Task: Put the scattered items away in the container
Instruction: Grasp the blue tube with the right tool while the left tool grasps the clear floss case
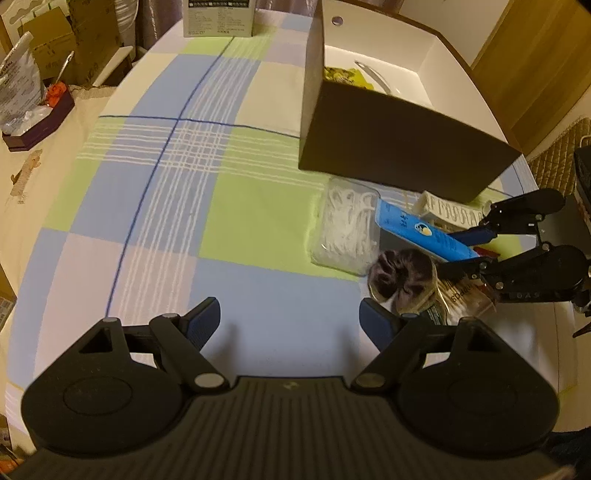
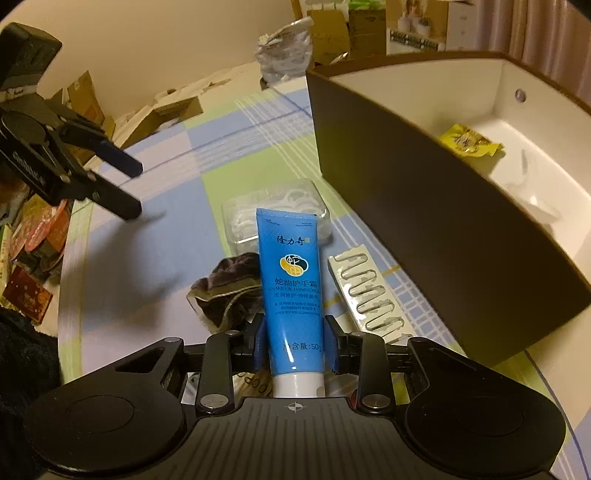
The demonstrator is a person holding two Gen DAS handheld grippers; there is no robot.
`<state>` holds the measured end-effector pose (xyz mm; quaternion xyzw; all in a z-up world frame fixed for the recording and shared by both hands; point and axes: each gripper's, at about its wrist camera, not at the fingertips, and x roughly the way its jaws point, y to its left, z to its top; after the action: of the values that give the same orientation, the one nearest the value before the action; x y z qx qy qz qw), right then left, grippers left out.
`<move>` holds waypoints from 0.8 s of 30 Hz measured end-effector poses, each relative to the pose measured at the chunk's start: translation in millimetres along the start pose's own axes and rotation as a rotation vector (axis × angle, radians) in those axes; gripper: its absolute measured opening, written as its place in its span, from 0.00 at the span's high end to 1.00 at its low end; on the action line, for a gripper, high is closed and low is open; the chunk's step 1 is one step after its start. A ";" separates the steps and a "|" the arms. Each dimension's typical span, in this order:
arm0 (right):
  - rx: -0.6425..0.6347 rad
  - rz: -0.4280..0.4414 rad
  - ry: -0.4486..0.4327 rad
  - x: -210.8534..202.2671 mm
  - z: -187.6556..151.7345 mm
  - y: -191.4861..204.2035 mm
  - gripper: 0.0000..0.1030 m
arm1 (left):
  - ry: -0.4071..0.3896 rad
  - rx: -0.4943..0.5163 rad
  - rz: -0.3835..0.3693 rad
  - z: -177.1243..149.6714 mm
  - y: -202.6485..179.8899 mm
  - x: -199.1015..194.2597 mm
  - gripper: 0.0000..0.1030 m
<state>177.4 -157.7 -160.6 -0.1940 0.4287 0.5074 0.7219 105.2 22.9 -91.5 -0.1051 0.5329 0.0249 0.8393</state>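
Observation:
My right gripper is shut on a blue hand-cream tube, just above the checked cloth; the tube also shows in the left wrist view. My left gripper is open and empty over the cloth, left of the pile. The dark box with a white inside stands beyond, holding a yellow packet and clear wrapping. On the cloth lie a clear box of floss picks, a dark scrunchie and a white strip of clips.
A grey carton stands at the cloth's far end. A purple tray with bags sits to the left. Cardboard boxes and packets crowd the table's side. A clear packet lies by the scrunchie.

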 end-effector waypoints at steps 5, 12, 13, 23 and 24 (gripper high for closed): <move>0.116 -0.037 -0.066 -29.3 -7.1 7.7 0.67 | 0.009 0.066 -0.016 8.5 -5.4 9.5 0.30; 0.338 -0.132 -0.168 -77.6 -23.6 20.7 0.67 | -0.012 0.195 -0.085 39.7 -20.7 31.3 0.31; 0.374 -0.149 -0.182 -82.7 -26.6 21.3 0.67 | -0.015 0.207 -0.091 43.4 -24.1 34.4 0.31; 0.632 -0.282 -0.270 -120.0 -49.6 19.1 0.67 | 0.035 0.305 -0.076 64.3 -52.7 75.1 0.31; 0.652 -0.289 -0.274 -122.8 -52.1 17.7 0.67 | 0.040 0.311 -0.075 65.6 -54.7 79.0 0.31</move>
<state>125.0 -257.3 -86.7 0.0571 0.4353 0.2585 0.8605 206.0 -22.7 -127.6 0.0061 0.5427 -0.0913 0.8349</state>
